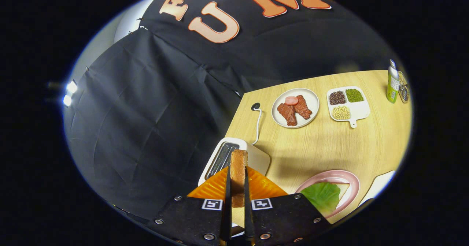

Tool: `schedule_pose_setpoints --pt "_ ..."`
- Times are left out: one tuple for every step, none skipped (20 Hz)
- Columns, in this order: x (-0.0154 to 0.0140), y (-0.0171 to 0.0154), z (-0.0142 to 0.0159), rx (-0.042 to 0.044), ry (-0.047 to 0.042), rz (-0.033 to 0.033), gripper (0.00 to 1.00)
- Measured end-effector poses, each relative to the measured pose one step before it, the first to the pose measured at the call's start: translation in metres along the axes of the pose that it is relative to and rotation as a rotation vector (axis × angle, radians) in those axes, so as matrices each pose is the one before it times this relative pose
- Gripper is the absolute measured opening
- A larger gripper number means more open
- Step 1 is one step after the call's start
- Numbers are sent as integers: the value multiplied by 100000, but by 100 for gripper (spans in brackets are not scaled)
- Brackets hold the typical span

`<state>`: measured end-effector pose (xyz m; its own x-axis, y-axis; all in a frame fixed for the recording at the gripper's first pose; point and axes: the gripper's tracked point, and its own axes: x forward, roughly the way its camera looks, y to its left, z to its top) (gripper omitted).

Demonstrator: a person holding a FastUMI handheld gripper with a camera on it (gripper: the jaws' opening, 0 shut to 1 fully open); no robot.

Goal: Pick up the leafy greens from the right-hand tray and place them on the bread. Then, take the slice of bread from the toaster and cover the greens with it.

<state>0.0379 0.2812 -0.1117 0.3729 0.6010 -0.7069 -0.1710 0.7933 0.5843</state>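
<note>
- White two-slot toaster [256, 158] standing just beyond the fingers, on the pale wooden table [329, 147].
- Gripper [237, 187] narrowed on the browned slice of toast [238, 172], both fingers pressing its flat faces; slice held on edge, above the toaster.
- Long axis running straight ahead along the fingers, crust end pointing away.
- Likely hazard: thin edge-on hold, so possible pivoting or slipping while swinging right.
- Further right, near the fingers: pink round plate [348, 178] carrying a green lettuce leaf [322, 196] over a pale bread slice [342, 190].
- Probable trouble there: slice needing laying flat; landing on edge could drag the leaf off.
</note>
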Motion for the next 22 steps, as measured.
schedule_pose_setpoints --pt "-254 -429 -264 281 -201 -97 14" --pt "-328 -501 -88 277 -369 -6 15" --pt "-257 -455 -294 -4 -470 -222 14" --pt "-135 -702 -212 -655 -331 -498 14" --pt "-9 -666 -483 -751 166 -851 14" --pt "-109 -652 -581 34 671 -413 14" --pt "-73 -412 -655 831 363 451 14" --pt "-20 -510 -525 1263 528 493 14" --pt "74 -499 -333 901 291 280 14" --pt "23 -813 -407 140 277 -658 15" --pt "-186 -848 -487 -442 258 -820 14" --pt "59 -724 -480 -843 833 -360 14" --pt "11 -587 -894 -64 1253 136 14" --pt "223 -679 -673 1026 1246 229 14" --pt "239 -629 -572 1551 1300 178 15" --pt "139 -664 -541 1322 1165 -151 15" --pt "124 -674 -364 814 709 61 15" --pt "134 -714 -418 328 580 -222 15" --pt "159 -823 -687 503 1324 -656 15" --pt "79 -842 -501 1088 725 -758 14" --pt "4 -838 -233 1153 206 -1009 14" --pt "126 -870 -233 1365 36 -986 15"
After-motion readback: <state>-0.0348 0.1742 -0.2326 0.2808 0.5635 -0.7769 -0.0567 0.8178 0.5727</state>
